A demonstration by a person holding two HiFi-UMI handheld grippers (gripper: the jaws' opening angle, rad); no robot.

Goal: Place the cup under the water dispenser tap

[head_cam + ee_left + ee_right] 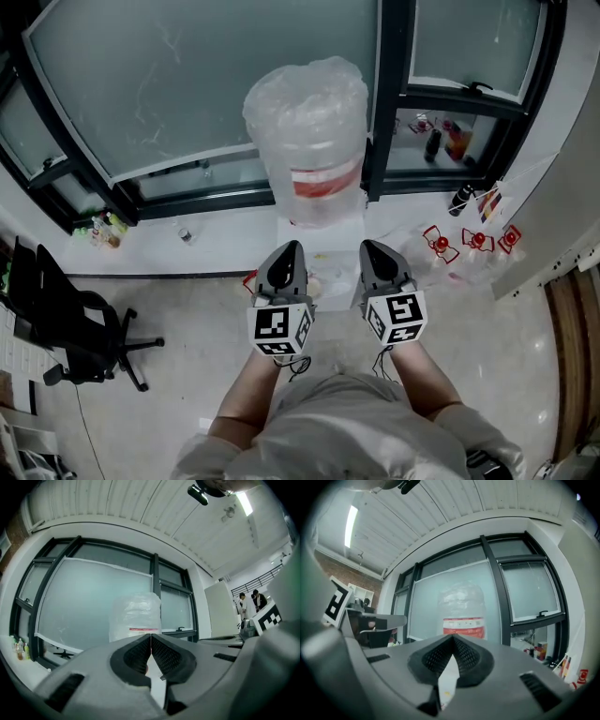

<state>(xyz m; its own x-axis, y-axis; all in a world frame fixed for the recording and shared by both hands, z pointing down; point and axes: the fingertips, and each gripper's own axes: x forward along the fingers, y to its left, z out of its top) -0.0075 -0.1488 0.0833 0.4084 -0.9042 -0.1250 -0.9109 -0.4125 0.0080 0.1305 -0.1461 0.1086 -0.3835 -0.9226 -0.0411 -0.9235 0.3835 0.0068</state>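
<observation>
A water dispenser (319,230) stands against the window wall with a large plastic-wrapped bottle (307,122) on top. I see no cup that I can tell apart in any view. My left gripper (287,255) and my right gripper (377,251) hover side by side just in front of the dispenser, pointing at it. In the left gripper view the left gripper (151,638) is shut with nothing between its pads, and the bottle (136,616) rises behind it. In the right gripper view the right gripper (452,639) is likewise shut and empty, below the bottle (462,611).
A black office chair (80,337) stands at the left. Small bottles (103,228) line the left sill, and more bottles (445,141) sit on the right sill. Red-and-white items (469,242) lie on the floor at the right. People (248,603) stand far off.
</observation>
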